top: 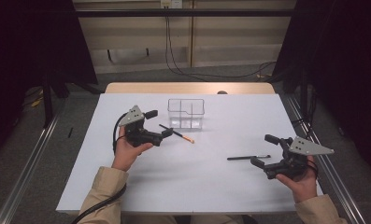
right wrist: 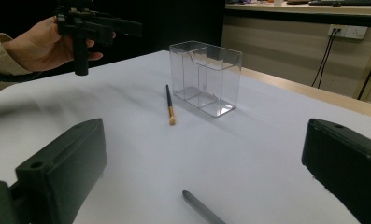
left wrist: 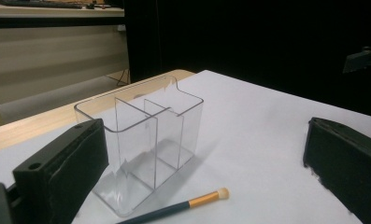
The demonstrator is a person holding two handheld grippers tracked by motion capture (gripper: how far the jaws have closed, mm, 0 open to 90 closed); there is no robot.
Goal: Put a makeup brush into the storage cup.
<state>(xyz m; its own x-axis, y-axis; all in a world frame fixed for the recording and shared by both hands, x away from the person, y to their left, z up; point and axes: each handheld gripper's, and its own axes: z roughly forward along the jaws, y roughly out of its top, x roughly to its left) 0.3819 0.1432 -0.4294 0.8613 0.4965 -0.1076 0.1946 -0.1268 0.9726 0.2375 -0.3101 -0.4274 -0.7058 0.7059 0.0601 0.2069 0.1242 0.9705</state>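
Both jaws were held spread wide — the left gripper (top: pixel 159 124) above the makeup brush (top: pixel 176 133) beside the clear organizer (top: pixel 187 113), the right gripper (top: pixel 266 150) near the dark pen (top: pixel 248 157).

A dark-handled makeup brush (top: pixel 176 133) with an orange ferrule lies flat at frame centre, just below the clear organizer (top: pixel 186 113).

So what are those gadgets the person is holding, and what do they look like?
Each hand grips a black tool: the left tool and the right tool both have two blocky black jaws and a grey three-cornered plate on top. A black cable trails from the left one. The sleeves are beige.
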